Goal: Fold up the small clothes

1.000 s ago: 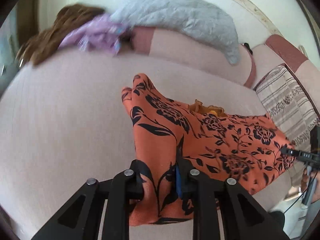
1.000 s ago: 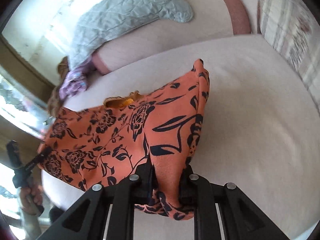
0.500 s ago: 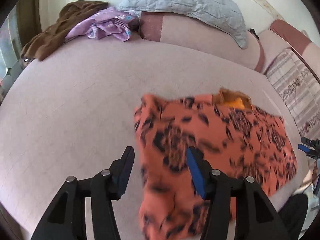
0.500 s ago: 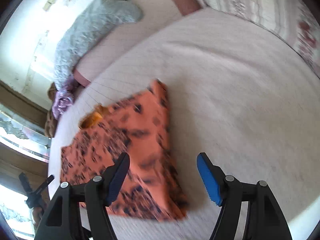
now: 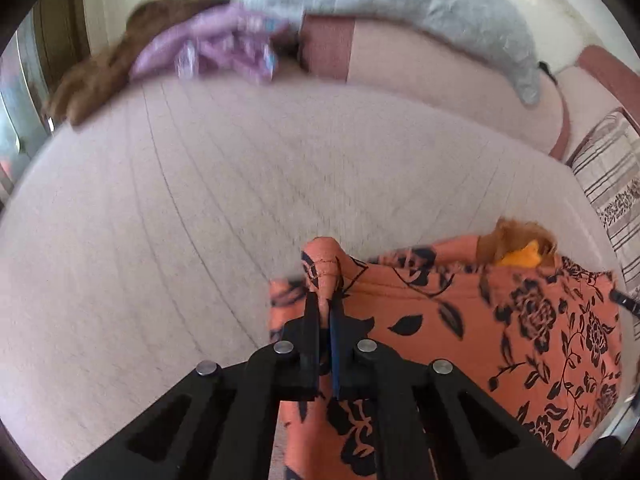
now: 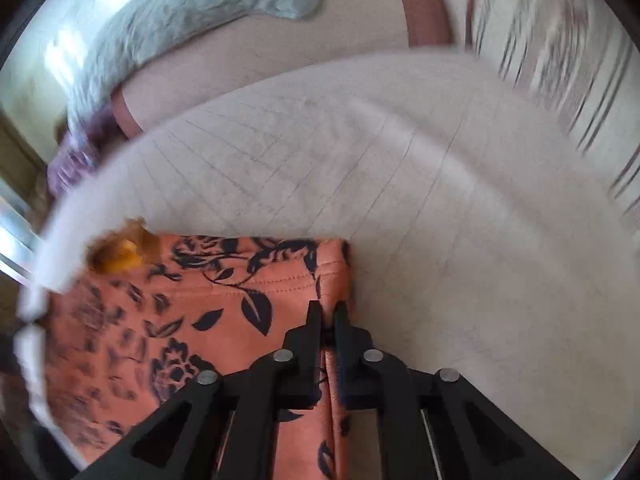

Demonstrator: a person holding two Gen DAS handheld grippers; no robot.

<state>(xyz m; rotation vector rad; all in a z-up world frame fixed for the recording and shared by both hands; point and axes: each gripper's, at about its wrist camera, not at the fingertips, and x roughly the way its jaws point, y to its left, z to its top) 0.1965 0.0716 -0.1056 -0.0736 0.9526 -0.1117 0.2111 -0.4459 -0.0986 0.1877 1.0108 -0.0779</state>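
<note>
Orange floral garment (image 5: pixel 500 320) lies on the pale quilted sofa seat (image 5: pixel 180 220), near its front edge. Left gripper (image 5: pixel 326 300): jaws pressed together, pinching a bunched corner of the garment's left end. Right gripper (image 6: pixel 327 312): jaws pressed together, pinching the cloth at the right edge by the stitched hem. Yellow-brown patch (image 6: pixel 120 252) shows at the garment's far edge. Grey quilt (image 5: pixel 420 12) drapes the backrest; purple cloth (image 5: pixel 224 52) and brown cloth (image 5: pixel 92 84) heaped far left. Striped cushion (image 5: pixel 612 184) at right.
</note>
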